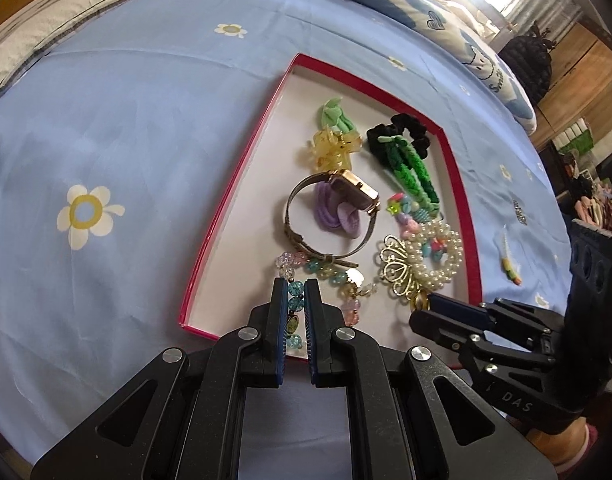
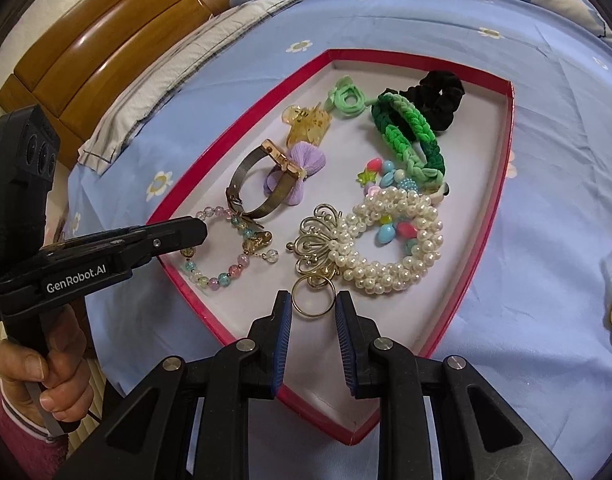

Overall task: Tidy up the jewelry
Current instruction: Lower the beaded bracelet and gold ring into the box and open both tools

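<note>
The left gripper (image 1: 295,294) has its jaws drawn nearly together around the string of pastel glass beads forming a bracelet (image 1: 295,289), two teal beads sitting between the blue pads; whether the pads truly press the beads or only flank them, I cannot tell with certainty, though it reads as a pinch. The bracelet lies in the near-left corner of the shallow red-rimmed cardboard tray with a white floor (image 1: 225,208), at about 7 o'clock within the tray, and its loop runs off toward 2 o'clock from the left jaws.

The right gripper (image 2: 313,308) has its jaws spread, one on either side of the thin gold ring (image 2: 313,298) that hangs off the gold filigree crown charm (image 2: 320,240); the ring lies flat on the tray floor, directly at 12 o'clock from the jaws and between their tips without visibly touching either. The crown joins the cluster of white pearl beads in a thick bracelet (image 2: 390,248), which lies at 1 o'clock from the ring.

So the right hand is clearly nearer the ring, the left nearer the glass beads; my judgement is that closing the right jaws straight inward would catch the ring across its width, with the pearl cluster trailing behind as dragging weight.
</note>
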